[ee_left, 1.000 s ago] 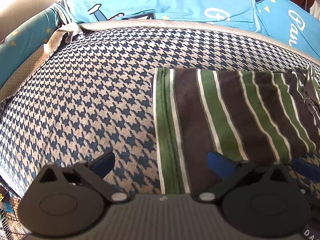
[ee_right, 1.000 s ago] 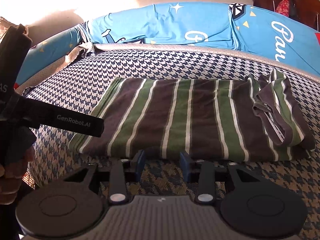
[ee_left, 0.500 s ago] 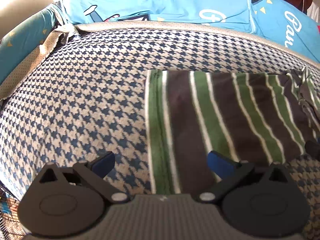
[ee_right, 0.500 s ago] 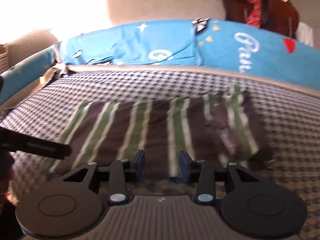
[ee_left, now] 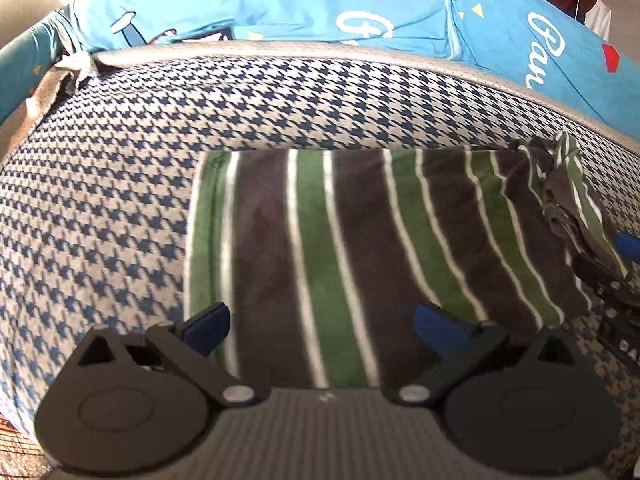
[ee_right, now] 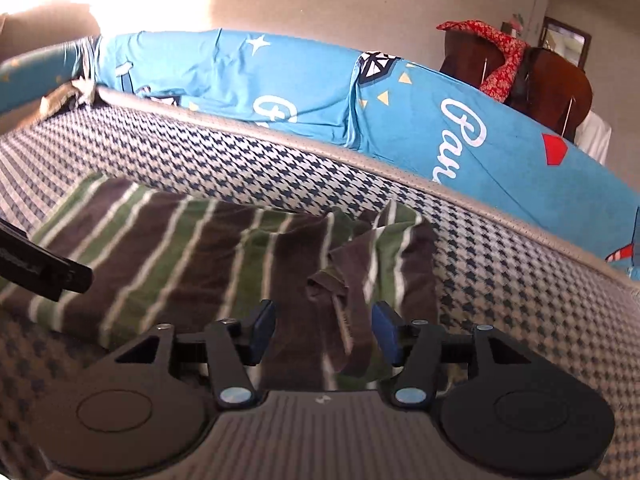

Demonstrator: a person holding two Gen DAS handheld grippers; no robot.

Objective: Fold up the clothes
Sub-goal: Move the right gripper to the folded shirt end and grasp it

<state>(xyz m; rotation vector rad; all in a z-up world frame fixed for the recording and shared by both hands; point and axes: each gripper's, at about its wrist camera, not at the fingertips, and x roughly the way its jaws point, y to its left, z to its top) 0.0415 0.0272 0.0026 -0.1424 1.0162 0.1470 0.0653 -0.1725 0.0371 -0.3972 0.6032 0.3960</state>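
a striped garment in green, dark grey-brown and thin white bands is seen folded into a long rectangle, lying flat on a surface covered in blue-and-cream houndstooth fabric. one short end of the garment is a straight, neat edge; at the other end a crumpled part of the same striped cloth is bunched loosely on top of the flat layer. the left tongs are held above the straight-edged end, with the jaws spread wide and nothing pressed between the blue pads; only the flat cloth is seen below the gap. the right tongs are held over the crumpled end, and their jaws have just been opening; the bunched cloth is seen in the gap between the pads, but it is not pinched by them. in the right wrist view a black part of the left tool is seen at the left border, above the garment. behind the houndstooth surface a pale piped edge is seen, and beyond it a bright blue printed fabric with white lettering and small shapes is draped. further back, dark wooden furniture with a red patterned cloth laid over it is seen against a pale wall.
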